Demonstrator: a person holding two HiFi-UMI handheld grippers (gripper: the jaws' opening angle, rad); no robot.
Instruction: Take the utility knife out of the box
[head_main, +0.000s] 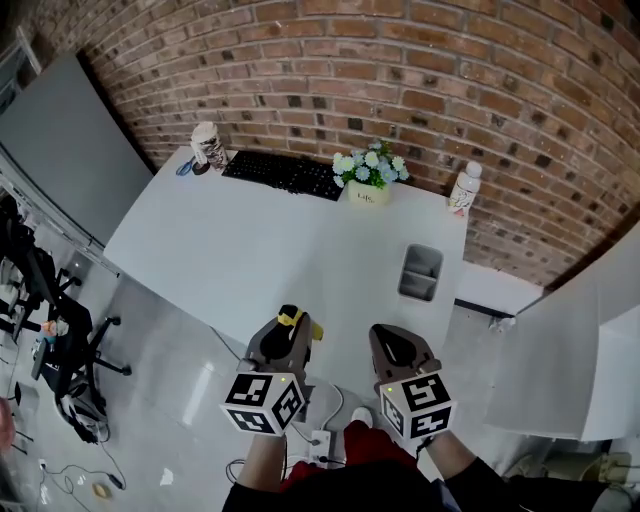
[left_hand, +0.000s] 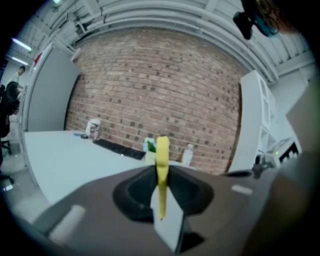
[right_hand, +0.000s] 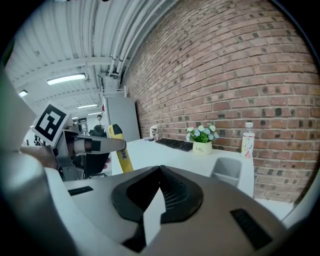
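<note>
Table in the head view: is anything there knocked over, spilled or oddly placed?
Nothing stands out. The keyboard, flower pot, bottle and cup stand along the wall; the grey box sits flat. The yellow utility knife is off the table, clamped in the left hand-held gripper.
</note>
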